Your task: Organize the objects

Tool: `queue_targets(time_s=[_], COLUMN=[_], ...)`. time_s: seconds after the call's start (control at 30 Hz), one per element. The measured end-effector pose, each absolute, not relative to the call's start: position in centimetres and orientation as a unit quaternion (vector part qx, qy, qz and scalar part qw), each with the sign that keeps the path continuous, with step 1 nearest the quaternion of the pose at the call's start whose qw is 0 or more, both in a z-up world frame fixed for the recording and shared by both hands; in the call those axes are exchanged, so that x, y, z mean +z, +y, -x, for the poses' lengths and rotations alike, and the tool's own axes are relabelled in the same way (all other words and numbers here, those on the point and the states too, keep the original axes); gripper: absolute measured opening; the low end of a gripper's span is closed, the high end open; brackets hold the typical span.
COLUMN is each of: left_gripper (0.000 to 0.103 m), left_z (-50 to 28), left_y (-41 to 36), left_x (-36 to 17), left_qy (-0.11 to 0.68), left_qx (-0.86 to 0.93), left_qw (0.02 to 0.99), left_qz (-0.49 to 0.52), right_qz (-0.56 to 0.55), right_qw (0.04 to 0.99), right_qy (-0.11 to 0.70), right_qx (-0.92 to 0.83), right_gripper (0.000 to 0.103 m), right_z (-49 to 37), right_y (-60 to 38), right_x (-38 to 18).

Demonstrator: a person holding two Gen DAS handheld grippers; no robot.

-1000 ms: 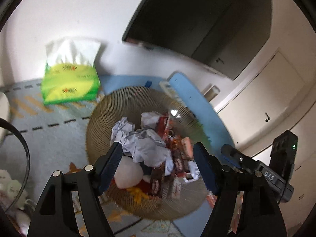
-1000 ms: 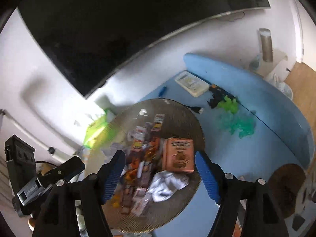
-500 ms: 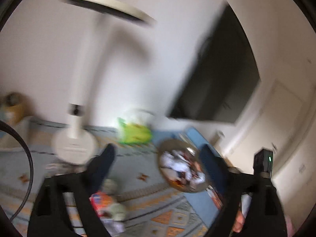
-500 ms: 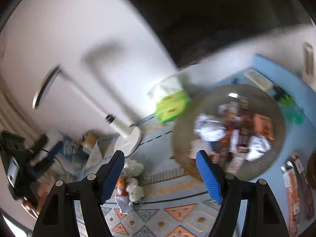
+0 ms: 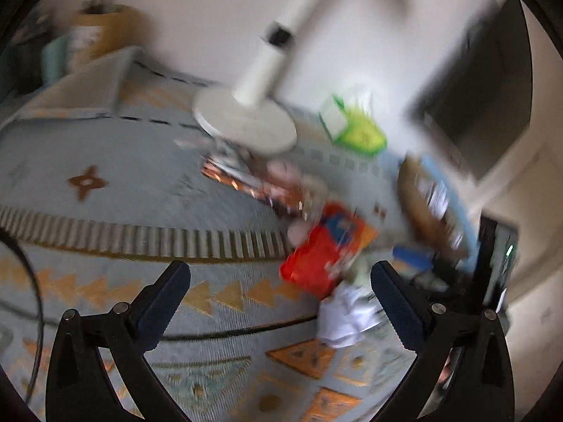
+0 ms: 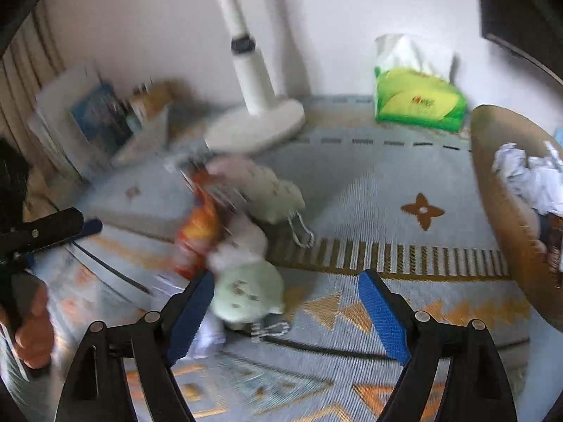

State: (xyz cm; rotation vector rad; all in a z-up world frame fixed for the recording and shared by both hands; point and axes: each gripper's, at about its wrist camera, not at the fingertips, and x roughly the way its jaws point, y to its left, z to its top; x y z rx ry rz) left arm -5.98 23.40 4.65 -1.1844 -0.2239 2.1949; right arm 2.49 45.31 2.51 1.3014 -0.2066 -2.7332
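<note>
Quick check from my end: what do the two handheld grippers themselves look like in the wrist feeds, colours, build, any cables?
Both are black plastic frames with silver rivets at the finger pivots. The left gripper has dark navy ribbed pads; a black cable loops at its left edge. The right gripper has brighter blue ribbed pads. No sleeve is visible.

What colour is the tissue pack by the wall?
The tissue pack is bright green and yellow, with white tissue sticking out on top; the right wrist view shows it best.
</note>
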Motion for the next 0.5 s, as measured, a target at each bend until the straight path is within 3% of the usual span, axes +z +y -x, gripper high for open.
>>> queue_targets(time_s=[0.17, 0.33, 0.43, 0.5], left_gripper=[0.102, 0.099, 0.079, 0.065], left_z=[6.6, 7.5, 7.6, 7.8], left_y=[26.0, 27.6, 28.7, 29.3], left_x=[3.3, 2.4, 1.8, 1.4], left_qy=[-0.038, -0.016, -0.005, -0.004], left_qx=[0.832, 0.82, 0.813, 0.801], left_qw=[0.346, 0.371, 0.388, 0.401], left_qz=[0.433, 0.435, 0.433, 0.444], right_qz=[-0.393, -0.398, -0.395, -0.401], right_qw=[0.074, 0.087, 0.086, 0.085], right_qy=[-0.101, -0.079, -0.033, -0.008], right_qx=[-0.911, -0.91, -0.914, -0.912], right_gripper=[0.077, 0.077, 0.076, 0.07], right_z=[-2.6, -2.4, -2.8, -2.7], right_y=[47.2, 45.8, 44.0, 42.9], right_x=[2.1, 2.1, 2.1, 1.7])
